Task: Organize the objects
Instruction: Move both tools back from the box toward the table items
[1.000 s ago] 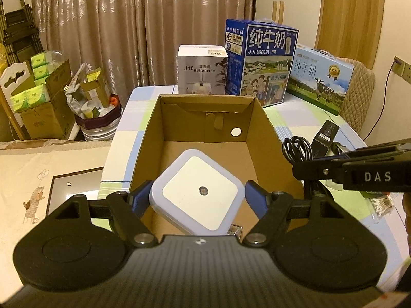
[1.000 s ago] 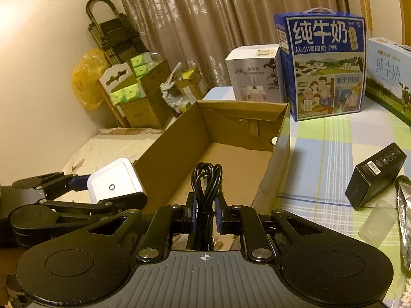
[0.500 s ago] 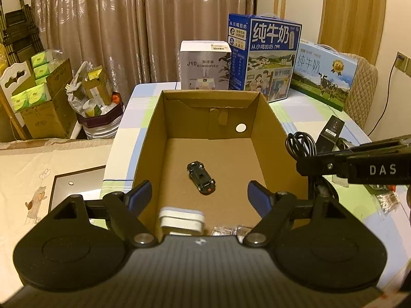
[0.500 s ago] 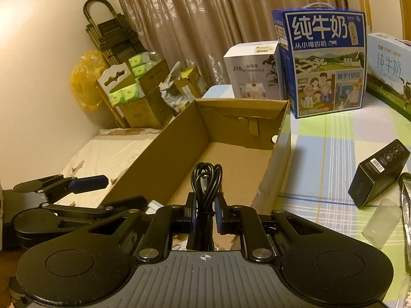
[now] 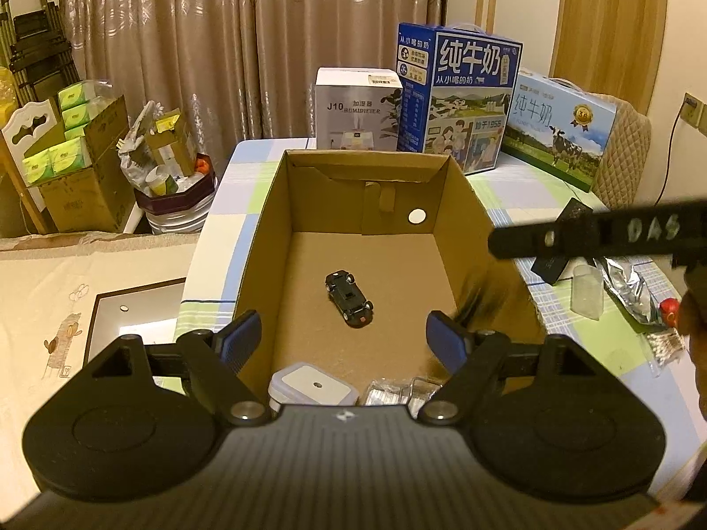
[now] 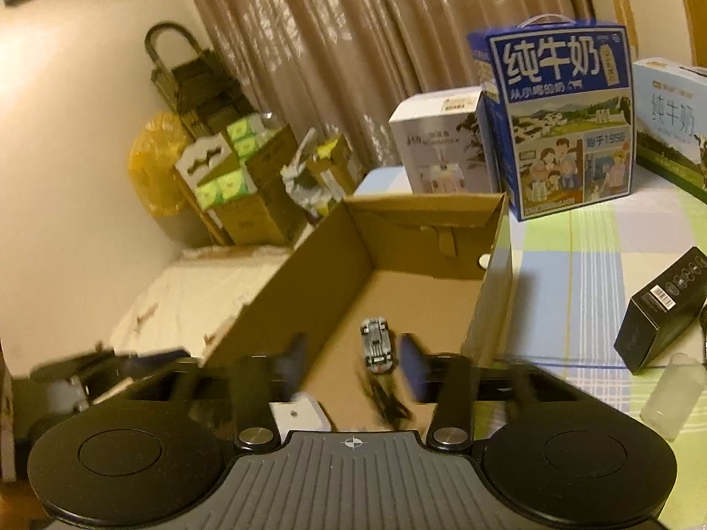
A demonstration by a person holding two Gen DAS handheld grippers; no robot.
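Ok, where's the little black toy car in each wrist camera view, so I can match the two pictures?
Left wrist: the toy car lies on the cardboard box floor, centre frame, beyond the open left gripper.
Right wrist: the toy car lies on the box floor, lower centre, between the open right gripper fingers.
Shared landmark: blue milk carton behind the box.

Brown cardboard box [image 5: 265, 229], black toy car [image 5: 350, 298], white night light [image 5: 313, 385], green-and-blue checked tablecloth [image 6: 574, 238].

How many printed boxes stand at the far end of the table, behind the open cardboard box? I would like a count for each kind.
Milk boxes: 2
Humidifier box: 1
Total: 3
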